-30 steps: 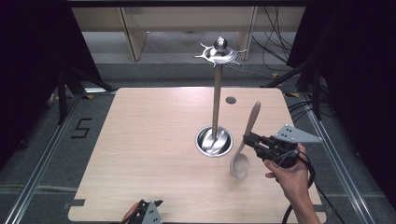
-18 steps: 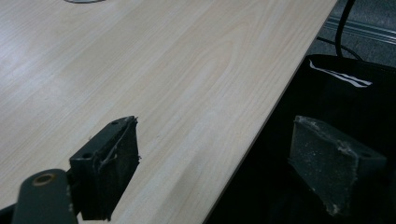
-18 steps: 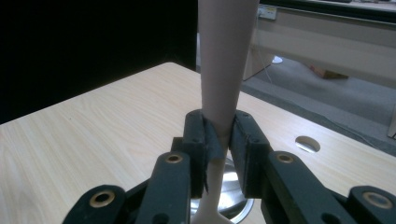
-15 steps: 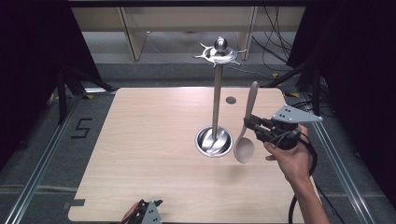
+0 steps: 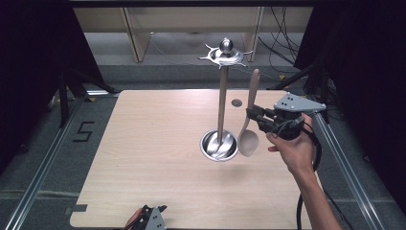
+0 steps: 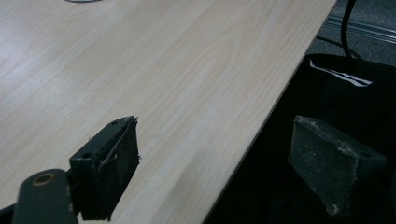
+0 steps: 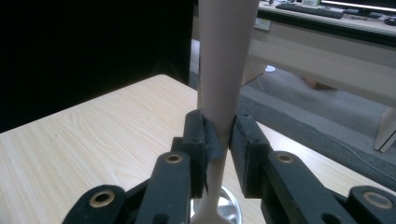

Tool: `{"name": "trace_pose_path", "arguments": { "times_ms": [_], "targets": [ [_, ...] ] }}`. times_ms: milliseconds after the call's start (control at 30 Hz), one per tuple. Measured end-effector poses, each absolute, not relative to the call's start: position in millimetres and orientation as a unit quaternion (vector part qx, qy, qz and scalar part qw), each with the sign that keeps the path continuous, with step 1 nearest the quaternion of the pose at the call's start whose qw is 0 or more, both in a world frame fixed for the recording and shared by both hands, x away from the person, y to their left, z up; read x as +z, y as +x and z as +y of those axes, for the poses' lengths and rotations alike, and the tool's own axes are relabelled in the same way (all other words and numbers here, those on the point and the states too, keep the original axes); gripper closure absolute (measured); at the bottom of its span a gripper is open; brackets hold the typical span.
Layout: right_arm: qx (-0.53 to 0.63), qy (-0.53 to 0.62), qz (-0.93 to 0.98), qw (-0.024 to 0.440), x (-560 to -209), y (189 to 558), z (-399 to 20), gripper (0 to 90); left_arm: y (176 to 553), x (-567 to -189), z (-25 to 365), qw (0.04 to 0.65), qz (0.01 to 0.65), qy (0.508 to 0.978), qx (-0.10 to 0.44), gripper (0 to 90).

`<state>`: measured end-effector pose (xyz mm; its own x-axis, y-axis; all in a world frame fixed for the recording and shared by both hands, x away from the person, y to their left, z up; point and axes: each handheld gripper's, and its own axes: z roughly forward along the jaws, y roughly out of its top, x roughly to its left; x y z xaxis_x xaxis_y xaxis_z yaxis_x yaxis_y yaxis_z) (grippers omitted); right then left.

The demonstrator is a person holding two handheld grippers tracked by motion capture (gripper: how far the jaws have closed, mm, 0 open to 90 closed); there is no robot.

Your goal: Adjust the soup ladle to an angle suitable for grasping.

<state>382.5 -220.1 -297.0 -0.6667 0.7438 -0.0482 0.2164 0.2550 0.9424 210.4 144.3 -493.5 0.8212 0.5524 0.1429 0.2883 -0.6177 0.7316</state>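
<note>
From the high view, the left gripper (image 5: 152, 218) peeks in at the near edge of the pale wooden table (image 5: 143, 158), and most of it is cut off by the bottom of the picture. The right gripper (image 5: 253, 117) is over the right side of the table, held in a hand (image 5: 292, 148). Its jaws are squeezed tight on the thin neck of a long beige wooden spoon (image 5: 250, 115). The spoon stands almost straight up, bowl down, handle up. Its bowl hangs just beside the round shiny base of a tall silver metal stand (image 5: 221, 103) with little hooks on top. I cannot tell if the bowl touches the table. A "5" (image 5: 82, 131) is marked on the grey floor left of the table.

In the left gripper view, the two black jaws stand wide apart with nothing between them. One is over the table's edge, and the other is over a dark place that is hard to make out.

In the right gripper view, the spoon's handle (image 7: 226, 65) runs up out of the top of the picture. The black jaws press on it from both sides. The bowl is hidden below them.
</note>
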Motion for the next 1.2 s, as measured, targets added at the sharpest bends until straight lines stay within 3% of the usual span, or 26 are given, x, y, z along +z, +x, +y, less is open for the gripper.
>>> {"name": "trace_pose_path", "arguments": {
  "times_ms": [1200],
  "targets": [
    [0.501, 0.327, 0.763, 0.244, -291, 408, -204, 77.2, 210, -494, 144, 0.368, 0.239, 0.881, 0.177, 15.0]
  ]
}}
